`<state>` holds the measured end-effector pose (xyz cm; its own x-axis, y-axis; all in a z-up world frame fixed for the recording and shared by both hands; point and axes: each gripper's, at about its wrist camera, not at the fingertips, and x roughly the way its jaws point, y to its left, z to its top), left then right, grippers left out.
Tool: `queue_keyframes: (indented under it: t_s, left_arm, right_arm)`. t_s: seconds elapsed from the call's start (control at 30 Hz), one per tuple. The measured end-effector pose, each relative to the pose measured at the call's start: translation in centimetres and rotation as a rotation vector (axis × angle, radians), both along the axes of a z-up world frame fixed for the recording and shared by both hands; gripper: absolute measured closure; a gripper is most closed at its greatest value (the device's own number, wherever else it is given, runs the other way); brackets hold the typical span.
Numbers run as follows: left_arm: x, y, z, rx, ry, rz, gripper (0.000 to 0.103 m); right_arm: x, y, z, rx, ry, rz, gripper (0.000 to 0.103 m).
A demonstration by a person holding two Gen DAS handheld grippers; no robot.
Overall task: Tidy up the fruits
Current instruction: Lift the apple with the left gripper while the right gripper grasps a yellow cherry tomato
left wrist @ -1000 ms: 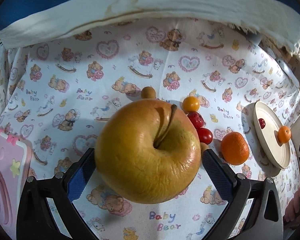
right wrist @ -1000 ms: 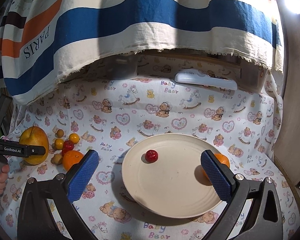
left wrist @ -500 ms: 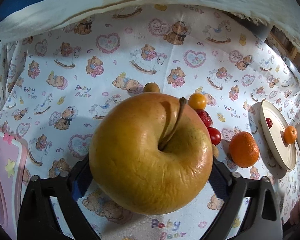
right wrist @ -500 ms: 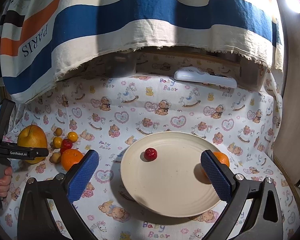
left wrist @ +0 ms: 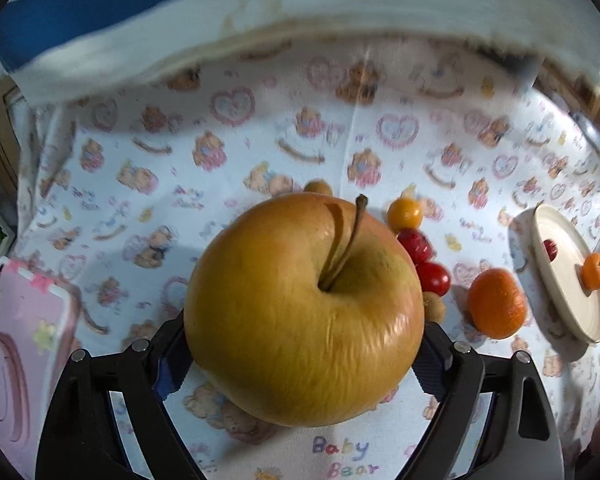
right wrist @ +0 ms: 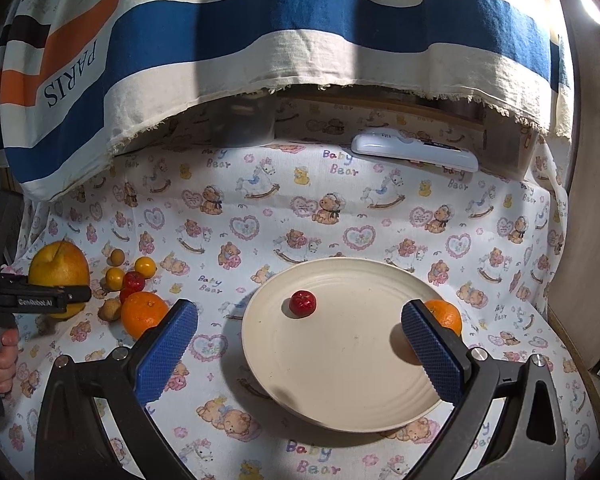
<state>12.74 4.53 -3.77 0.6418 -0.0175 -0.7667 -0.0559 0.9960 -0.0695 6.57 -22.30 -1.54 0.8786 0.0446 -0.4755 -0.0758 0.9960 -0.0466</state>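
Note:
My left gripper point(left wrist: 300, 360) is shut on a large yellow apple point(left wrist: 304, 304), stem up, held above the cloth; it also shows in the right wrist view point(right wrist: 58, 270). Beside it lie an orange point(left wrist: 496, 304), small red fruits point(left wrist: 432, 278) and small yellow fruits point(left wrist: 405, 213). The cream plate point(right wrist: 340, 360) holds a small red fruit point(right wrist: 302, 302) and a small orange point(right wrist: 444, 316). My right gripper point(right wrist: 300, 352) is open and empty, hovering over the plate's near side.
A pink tray point(left wrist: 20, 352) lies at the left. A white remote point(right wrist: 414, 152) lies at the back under a striped hanging cloth point(right wrist: 260, 40). The table is covered with a bear-print cloth point(right wrist: 300, 208).
My left gripper closed on the apple and lifted it slightly, tilting and shifting the view. The right gripper stayed nearly still over the plate.

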Motion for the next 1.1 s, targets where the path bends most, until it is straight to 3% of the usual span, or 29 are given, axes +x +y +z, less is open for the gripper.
queue_keyframes:
  t_s: [0.1, 0.4, 0.67, 0.77, 0.87, 0.97, 1.1]
  left_arm:
    - [-0.9, 0.6, 2.0, -0.044, -0.05, -0.015, 0.014]
    - [-3.2, 1.3, 6.0, -0.051, -0.158, -0.031, 0.014]
    - [-3.1, 2.7, 6.1, -0.107, -0.168, -0.013, 0.014]
    - [-2.5, 3.7, 5.6, -0.131, -0.155, 0.01, 0.014]
    - [-2.0, 5.0, 5.0, -0.148, -0.128, 0.047, 0.014]
    - [-1.6, 6.0, 4.7, -0.178, -0.104, 0.052, 0.014]
    - [-1.5, 7.0, 4.5, -0.198, -0.08, 0.062, 0.014]
  right_arm:
    - [-0.1, 0.1, 0.1, 0.008, 0.001, 0.01, 0.0]
    - [-1.1, 0.8, 1.0, 0.057, -0.011, 0.067, 0.0]
    - [-0.1, 4.6, 2.5, 0.113, 0.062, 0.165, 0.0]
    - [1.6, 7.8, 3.1, 0.144, 0.132, 0.284, 0.0]
    - [3.3, 11.4, 2.9, 0.123, 0.161, 0.308, 0.001]
    - [5.3, 14.5, 2.1, 0.112, 0.223, 0.339, 0.011]
    - [7.9, 18.4, 0.1, 0.011, 0.311, 0.359, 0.028]
